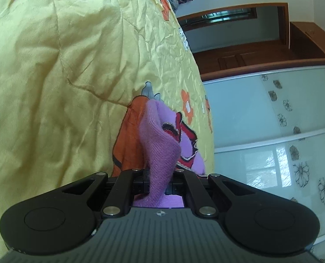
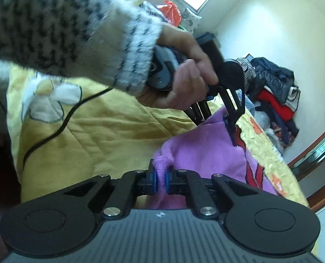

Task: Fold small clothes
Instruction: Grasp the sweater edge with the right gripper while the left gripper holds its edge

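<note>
Right wrist view: the purple garment [image 2: 206, 153], lying at 12 o'clock on the quilt [image 2: 109, 135], is pinched by the right gripper [image 2: 159, 178] and left gripper [image 2: 233, 131]; thin bunched knit could be pulled free.

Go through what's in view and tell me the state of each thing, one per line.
Left tongs: shut on the purple knit garment.
Right tongs: shut on a bunched edge of it.
Purple knit garment: crumpled, unfolded, on the yellow quilt.
Clothes pile: heaped, unfolded.
</note>
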`<state>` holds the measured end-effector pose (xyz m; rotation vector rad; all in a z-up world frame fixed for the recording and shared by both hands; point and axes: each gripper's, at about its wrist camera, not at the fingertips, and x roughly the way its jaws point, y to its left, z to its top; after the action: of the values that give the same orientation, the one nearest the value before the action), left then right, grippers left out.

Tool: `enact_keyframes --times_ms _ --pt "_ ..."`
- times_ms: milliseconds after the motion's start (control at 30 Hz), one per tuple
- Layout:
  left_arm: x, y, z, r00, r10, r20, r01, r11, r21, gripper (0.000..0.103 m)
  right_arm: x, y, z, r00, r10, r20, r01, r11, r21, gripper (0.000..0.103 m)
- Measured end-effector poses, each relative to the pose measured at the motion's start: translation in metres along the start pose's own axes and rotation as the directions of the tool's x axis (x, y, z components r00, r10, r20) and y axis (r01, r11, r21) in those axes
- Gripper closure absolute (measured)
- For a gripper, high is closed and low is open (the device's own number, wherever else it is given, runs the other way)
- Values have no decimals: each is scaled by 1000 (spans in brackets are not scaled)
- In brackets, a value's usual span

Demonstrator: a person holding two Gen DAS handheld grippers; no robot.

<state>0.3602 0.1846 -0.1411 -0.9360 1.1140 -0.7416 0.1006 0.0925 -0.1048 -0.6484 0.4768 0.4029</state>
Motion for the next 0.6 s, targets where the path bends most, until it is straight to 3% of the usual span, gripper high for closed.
enact_keyframes --times_ms 33,100,133,167,200,333,567,600 --pt "-1 -3 -2 1000 -9 5 9 1000 1 96 -2 -12 0 999 52 1 -52 995 89 96" --pt "-3 -10 -4 999 -31 15 31 999 7 96 -7 -29 0 997 79 26 -83 977 195 96" --pt "-3 -15 -5 999 -44 19 43 999 9 96 -8 -45 -3 988 146 40 -151 941 304 96" --pt "-3 -20 -5 998 -56 19 56 998 15 96 -5 -65 -8 970 235 56 -235 865 444 96" --pt "-2 -25 -5 998 -63 21 63 998 21 96 -3 -79 -13 959 273 78 -272 803 530 96" --pt "11 -38 -8 992 -122 23 122 993 -1 96 -9 -128 -39 909 355 220 -396 567 722 96" --pt "62 -69 -22 979 -202 -8 202 979 -20 96 -33 -189 -98 862 317 395 -485 291 825 96" --pt "72 -72 -26 978 -206 -16 206 978 -26 96 -37 -197 -107 864 304 403 -484 274 831 96"
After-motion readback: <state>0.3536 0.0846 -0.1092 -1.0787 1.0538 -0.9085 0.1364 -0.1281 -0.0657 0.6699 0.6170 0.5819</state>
